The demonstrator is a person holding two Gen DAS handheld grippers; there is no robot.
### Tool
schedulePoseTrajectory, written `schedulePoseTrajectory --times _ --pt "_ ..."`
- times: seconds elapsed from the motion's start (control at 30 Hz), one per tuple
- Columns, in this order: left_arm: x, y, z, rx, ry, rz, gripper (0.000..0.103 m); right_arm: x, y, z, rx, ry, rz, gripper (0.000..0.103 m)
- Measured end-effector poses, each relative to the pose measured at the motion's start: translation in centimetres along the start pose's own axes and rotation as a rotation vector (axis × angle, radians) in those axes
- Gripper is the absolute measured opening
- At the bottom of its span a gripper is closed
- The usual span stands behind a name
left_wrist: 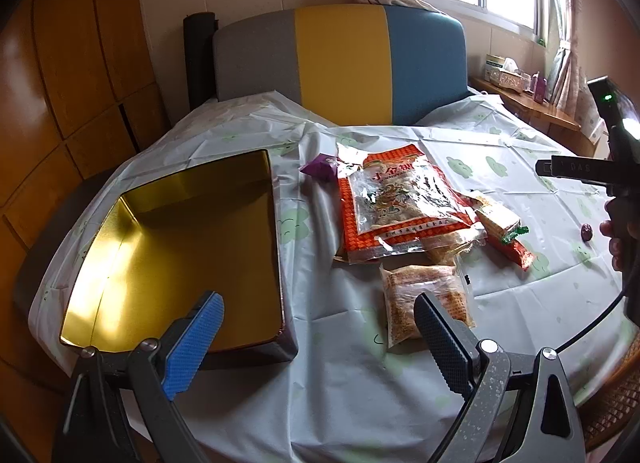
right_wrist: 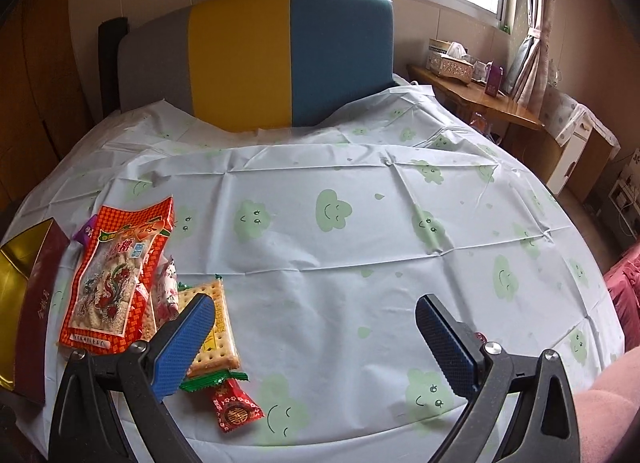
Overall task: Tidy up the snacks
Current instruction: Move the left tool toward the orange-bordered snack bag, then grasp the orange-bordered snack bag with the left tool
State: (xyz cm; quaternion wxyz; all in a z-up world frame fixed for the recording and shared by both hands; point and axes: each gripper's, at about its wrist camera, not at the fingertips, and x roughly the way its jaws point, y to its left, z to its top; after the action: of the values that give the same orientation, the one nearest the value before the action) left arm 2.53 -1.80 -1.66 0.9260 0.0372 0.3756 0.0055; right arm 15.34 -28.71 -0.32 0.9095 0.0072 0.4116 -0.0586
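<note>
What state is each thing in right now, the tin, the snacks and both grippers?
Tin: open, nothing inside.
Orange bag: sealed, flat on top of the snack pile.
Cracker pack: sealed, on the cloth.
Red candy: wrapped, on the cloth.
Left gripper: jaws open, holding nothing.
Right gripper: jaws open, holding nothing.

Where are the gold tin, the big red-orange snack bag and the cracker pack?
gold tin [left_wrist: 192, 231], left wrist view, on its bare inner floor.
big red-orange snack bag [left_wrist: 394, 199], left wrist view, on its clear front window.
cracker pack [right_wrist: 220, 327], right wrist view, on the top cracker.
</note>
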Motion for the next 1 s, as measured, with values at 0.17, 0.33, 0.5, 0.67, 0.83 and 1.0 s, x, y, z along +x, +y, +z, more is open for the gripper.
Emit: schedulePoseTrajectory --times 0.17,0.33,0.5,0.67,0.83,1.0 --pt "0.4 -0.4 0.5 0.007 0.007 -0.020 0.097 0.5 0.0 0.0 0.007 0.018 0.007 0.102" --pt "1.2 -0.9 1.9 -0.006 0.028 -0.065 0.097 0.7 -0.3 0.1 0.026 0.029 0.013 0.102" --pt "2.3 -2.1 3.7 0.012 0.046 -0.133 0.097 0.7 -0.1 0.1 0.022 0.030 0.025 0.102" --pt "5.4 -3.4 5.9 0.000 0.117 -0.211 0.097 0.7 0.2 0.0 0.010 0.037 0.039 0.102" --pt "9.0 -5.0 7.7 -0.008 0.192 -0.207 0.097 0.9 -0.2 -0.1 0.027 0.054 0.030 0.102" --pt "11.6 -6.7 9.7 -0.035 0.245 -0.180 0.098 0.8 0.0 0.0 0.022 0.053 0.037 0.102"
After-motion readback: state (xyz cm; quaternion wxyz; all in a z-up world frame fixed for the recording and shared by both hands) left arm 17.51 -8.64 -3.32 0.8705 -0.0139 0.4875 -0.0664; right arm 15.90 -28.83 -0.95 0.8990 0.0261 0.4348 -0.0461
